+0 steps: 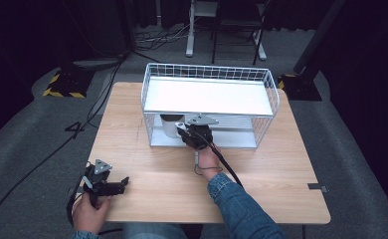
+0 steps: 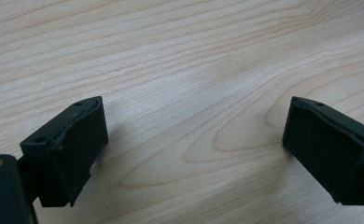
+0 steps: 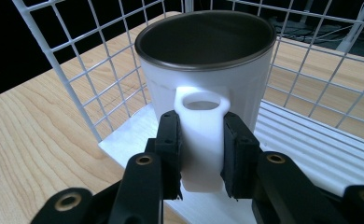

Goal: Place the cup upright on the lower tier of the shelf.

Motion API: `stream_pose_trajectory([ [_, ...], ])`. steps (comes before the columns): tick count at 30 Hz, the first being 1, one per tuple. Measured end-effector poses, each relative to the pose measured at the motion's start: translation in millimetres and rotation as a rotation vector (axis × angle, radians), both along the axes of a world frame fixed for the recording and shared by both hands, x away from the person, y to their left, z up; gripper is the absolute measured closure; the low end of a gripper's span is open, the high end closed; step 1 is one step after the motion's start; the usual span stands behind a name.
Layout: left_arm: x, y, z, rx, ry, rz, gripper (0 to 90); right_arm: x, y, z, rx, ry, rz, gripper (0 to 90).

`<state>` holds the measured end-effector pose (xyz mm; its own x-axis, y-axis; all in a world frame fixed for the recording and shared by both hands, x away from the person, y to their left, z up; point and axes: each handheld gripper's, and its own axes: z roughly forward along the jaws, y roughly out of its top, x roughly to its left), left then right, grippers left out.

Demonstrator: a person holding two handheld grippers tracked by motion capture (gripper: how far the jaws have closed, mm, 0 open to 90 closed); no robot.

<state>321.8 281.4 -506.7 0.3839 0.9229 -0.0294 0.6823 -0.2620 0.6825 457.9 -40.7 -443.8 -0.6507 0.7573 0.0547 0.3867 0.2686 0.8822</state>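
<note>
on the lower shelf of the white wire rack (image 1: 209, 107), toward its nine o'clock end, stands a white mug (image 3: 207, 84) with a dark inside and a dark metal-looking rim. it sits upright on the ribbed white floor of that shelf, close to the rack's mesh end wall, its handle (image 3: 202, 140) turned toward the person. in the high view the mug (image 1: 170, 125) is half hidden under the rack's solid upper shelf.

the right tongs (image 3: 202, 156) are clamped on that handle, one black jaw pressed to each side of it, with the mug's mouth just beyond. from above, the right tongs (image 1: 184, 130) reach in through the rack's open front, the grey three-cornered plate on top and a black cable trailing back along the person's wrist and blue denim sleeve (image 1: 239, 206).

the rack stands at the twelve o'clock half of the light wooden table (image 1: 261, 174), its upper shelf bare and bright.

at about seven o'clock on the table, well apart from the rack, the left tongs (image 1: 125, 180) rest low over the wood in the person's left hand (image 1: 90, 211). in the left gripper view the left tongs (image 2: 194, 135) have their jaws spread wide with only wood grain between them.

beyond the table lies grey carpet with black cables and yellow-and-black striped stand feet (image 1: 62, 85).
</note>
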Motion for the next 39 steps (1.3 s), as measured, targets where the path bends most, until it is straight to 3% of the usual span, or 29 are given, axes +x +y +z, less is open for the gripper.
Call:
stream_pose_trajectory([
  [12,0.1,0.2,0.0,0.002,0.0,-0.003,7.1,-0.6,-4.4,-3.7,-0.001,0.011,-0.013,69.8],
  [16,0.1,0.1,0.0,0.001,0.0,-0.002,7.1,-1.5,-5.2,-2.8,0.017,0.018,-0.011,57.3],
  [23,0.0,-0.1,0.0,0.0,0.0,0.001,7.0,-4.8,-5.9,1.0,0.028,0.024,-0.009,49.6],
  [27,0.6,-0.3,-0.1,-0.001,0.001,-0.001,6.7,-7.4,-9.0,4.9,0.036,0.033,-0.002,48.0],
  [30,1.3,-0.3,0.0,0.001,0.002,-0.004,6.4,-15.6,-15.9,15.3,0.071,0.04,0.018,46.0],
  [39,1.3,-0.2,0.0,0.003,0.001,-0.004,6.4,-38.2,-33.0,34.9,0.052,0.022,0.079,44.7],
])
